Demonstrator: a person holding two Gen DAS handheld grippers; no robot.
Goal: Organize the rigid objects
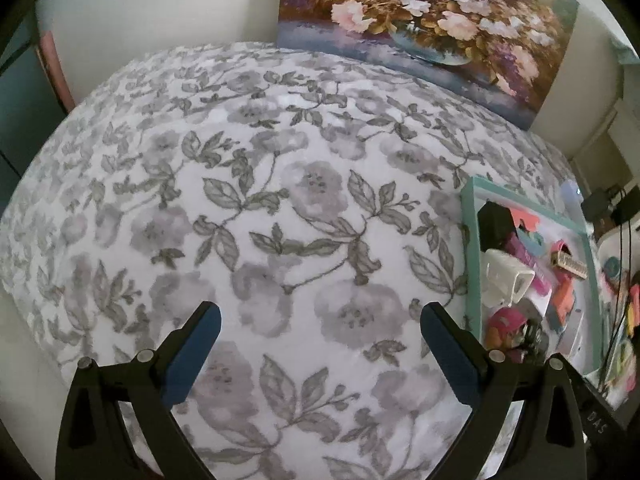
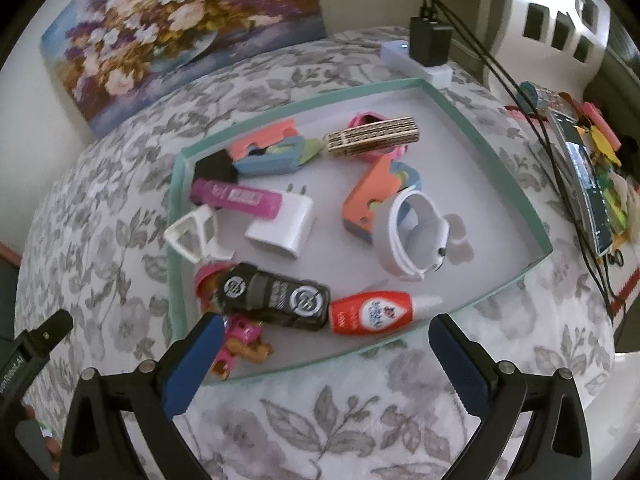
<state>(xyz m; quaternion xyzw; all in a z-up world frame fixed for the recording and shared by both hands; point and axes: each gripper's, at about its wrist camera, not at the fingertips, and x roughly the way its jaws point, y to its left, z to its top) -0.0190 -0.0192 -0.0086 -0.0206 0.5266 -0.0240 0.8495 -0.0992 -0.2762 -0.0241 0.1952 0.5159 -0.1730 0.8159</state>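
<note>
My right gripper [image 2: 320, 344] is spread wide and holds nothing. It points steeply down at the near edge of the tray [image 2: 472, 308]. Directly ahead, between the two fingers, lie the black car [image 2: 276, 300] and the orange bottle [image 2: 372, 314], both inside the tray against its near wall. The car's long axis runs left to right across my view, roughly in line with the gap between the fingers; the bottle continues that line, nozzle to the right. A grasp on either would, in my judgement, call for a wrist roll so the fingers close across the short side.

Further in lie the white charger [image 2: 286, 226], the pink marker [image 2: 236, 196] and the white band [image 2: 412, 236].

My left gripper [image 1: 320, 344] is also spread and empty. It hangs over bare flowered cloth [image 1: 280, 200] on the table, with the tray [image 1: 470, 248] well off to its right. The tray's contents are therefore nearer the right gripper.

More loose items [image 2: 592, 184] lie outside the tray, beyond its right wall, again on the right gripper's side.
</note>
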